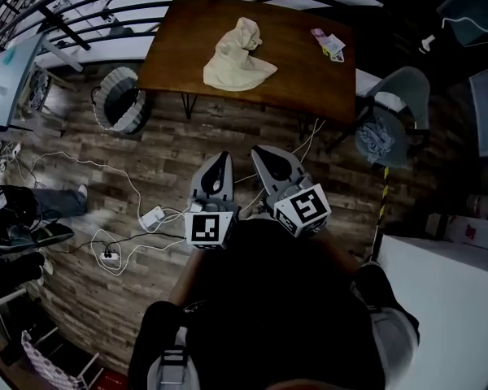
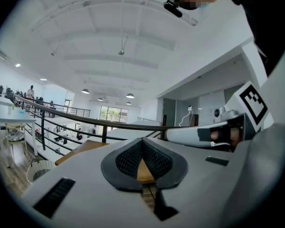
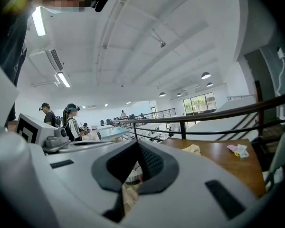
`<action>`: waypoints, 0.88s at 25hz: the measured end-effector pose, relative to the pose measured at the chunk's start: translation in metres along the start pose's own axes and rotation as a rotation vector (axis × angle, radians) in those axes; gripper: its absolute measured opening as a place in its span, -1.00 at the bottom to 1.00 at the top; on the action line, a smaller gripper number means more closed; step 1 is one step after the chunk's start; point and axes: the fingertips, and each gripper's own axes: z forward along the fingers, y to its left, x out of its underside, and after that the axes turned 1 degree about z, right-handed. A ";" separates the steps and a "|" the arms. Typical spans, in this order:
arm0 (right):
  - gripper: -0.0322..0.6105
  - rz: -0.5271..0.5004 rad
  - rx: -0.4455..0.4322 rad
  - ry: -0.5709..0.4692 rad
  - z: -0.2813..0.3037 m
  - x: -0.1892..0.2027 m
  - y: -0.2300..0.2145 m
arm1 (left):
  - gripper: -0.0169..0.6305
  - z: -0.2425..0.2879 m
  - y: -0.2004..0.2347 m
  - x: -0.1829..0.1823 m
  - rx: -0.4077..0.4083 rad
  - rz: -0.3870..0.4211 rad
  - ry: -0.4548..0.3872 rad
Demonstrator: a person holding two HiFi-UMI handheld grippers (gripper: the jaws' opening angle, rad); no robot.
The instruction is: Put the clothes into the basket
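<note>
A cream garment lies crumpled in the middle of the brown table; in the right gripper view the garment shows far ahead on the table. A woven basket stands on the floor by the table's left end, and it shows low at the left of the left gripper view as the basket. My left gripper and right gripper are side by side over the wood floor, short of the table, pointing at it. Both are shut with nothing held.
Small pink and yellow packets lie on the table's right end. A grey chair stands at the right. Cables and a power strip lie on the floor at the left. A white table is at the lower right. People stand beyond the railing.
</note>
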 end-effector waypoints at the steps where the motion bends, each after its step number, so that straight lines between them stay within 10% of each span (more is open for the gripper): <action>1: -0.88 -0.009 0.015 -0.003 0.006 -0.001 -0.002 | -0.91 0.006 0.006 0.001 0.000 0.004 0.008; 22: -0.88 -0.080 0.270 0.142 0.195 -0.014 -0.088 | -0.91 0.167 0.168 -0.016 0.223 -0.023 0.015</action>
